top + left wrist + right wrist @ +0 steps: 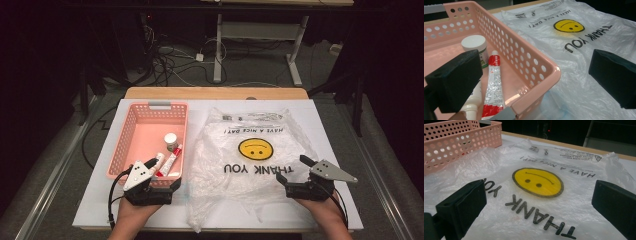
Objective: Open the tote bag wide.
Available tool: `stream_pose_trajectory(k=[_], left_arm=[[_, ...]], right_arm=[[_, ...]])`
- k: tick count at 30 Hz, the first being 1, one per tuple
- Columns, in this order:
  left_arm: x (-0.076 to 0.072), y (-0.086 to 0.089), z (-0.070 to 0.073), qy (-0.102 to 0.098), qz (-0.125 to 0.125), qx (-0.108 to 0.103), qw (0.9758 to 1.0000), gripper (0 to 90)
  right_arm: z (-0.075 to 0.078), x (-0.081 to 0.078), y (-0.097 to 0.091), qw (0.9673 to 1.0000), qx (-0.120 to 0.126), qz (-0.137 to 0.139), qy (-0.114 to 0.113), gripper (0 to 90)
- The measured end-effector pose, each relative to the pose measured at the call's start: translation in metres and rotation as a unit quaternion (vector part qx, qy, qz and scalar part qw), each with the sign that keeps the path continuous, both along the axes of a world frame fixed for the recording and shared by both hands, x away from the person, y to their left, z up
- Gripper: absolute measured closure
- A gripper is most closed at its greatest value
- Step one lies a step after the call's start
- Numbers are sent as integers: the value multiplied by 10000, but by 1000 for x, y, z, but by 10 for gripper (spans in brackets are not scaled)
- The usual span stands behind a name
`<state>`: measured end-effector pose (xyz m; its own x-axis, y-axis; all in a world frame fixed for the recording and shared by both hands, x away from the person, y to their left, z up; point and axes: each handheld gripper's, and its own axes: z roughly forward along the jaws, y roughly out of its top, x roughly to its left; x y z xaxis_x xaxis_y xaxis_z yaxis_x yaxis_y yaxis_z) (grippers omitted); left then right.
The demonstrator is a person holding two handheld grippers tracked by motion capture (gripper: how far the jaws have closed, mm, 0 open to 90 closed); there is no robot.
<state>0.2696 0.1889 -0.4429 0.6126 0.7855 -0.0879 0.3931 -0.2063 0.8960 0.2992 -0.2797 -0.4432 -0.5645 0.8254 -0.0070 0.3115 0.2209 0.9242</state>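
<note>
**Operator:** So where do my grippers stand, and what lies under them?

**Guide:** Your left gripper (152, 186) hangs over the near right corner of the pink perforated plastic basket (131, 116), jaws spread wide with nothing between them. Your right gripper (296, 173) hovers at the near right edge of the thin translucent plastic carrier bag with the yellow smiley print (250, 165), also fully spread and holding nothing. The bag lies flat on the white table board (95, 205), just right of the basket and brushing its side wall.

**Operator:** How will the bag handle?

**Guide:** Judge it very light, limp and slippery; it will crumple and slide rather than lift as a sheet. Pinch a raised wrinkle or a free edge, since a flat span gives the pads nothing to bite.

**Operator:** And the basket's contents?

**Guide:** A red-and-white squeeze tube (492, 87), a white-capped small jar (475, 46) and a white tube (472, 100) lie at its near end. All look light; the tubes are soft, so grip mid-body.

**Operator:** Orientation?

**Guide:** The bag's lettering reads upside down to you, its long axis running away from you. The red tube lies likewise, cap pointing away.
</note>
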Motion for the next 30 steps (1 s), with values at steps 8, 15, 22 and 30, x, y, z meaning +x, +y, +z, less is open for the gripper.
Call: stream_pose_trajectory(k=[8, 15, 22, 30], left_arm=[[0, 2, 2, -29, 71, -44, 10000, 0], [1, 2, 3, -12, 56, -70, 10000, 0], [0, 0, 3, 4, 24, -59, 10000, 0], [0, -1, 3, 9, -3, -16, 10000, 0]], right_arm=[[1, -2, 0, 10000, -13, 30, -55, 2], [1, -1, -1, 10000, -23, 32, -62, 2], [1, 0, -2, 10000, -66, -16, -25, 2], [0, 3, -9, 9999, -71, -105, 32, 2]])
